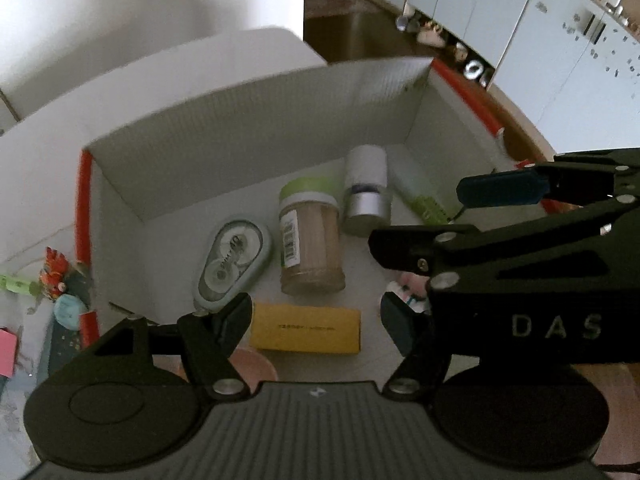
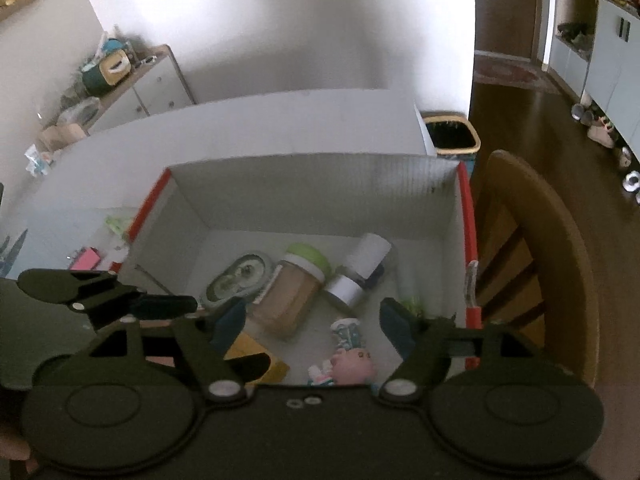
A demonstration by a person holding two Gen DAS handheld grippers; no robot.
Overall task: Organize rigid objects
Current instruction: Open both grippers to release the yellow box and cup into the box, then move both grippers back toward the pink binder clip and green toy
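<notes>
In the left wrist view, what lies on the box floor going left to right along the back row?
Correction tape dispenser → green-lidded jar lying on its side → white-capped bottle → pale tube with a green end, nearest the right wall.

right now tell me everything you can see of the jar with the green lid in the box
The jar is clear plastic with a pale green lid and a white collar, filled with tan sticks, probably toothpicks. A barcode label runs along its side. It lies on its side on the box floor, lid toward the far wall, between the tape dispenser and the small bottle.
</notes>
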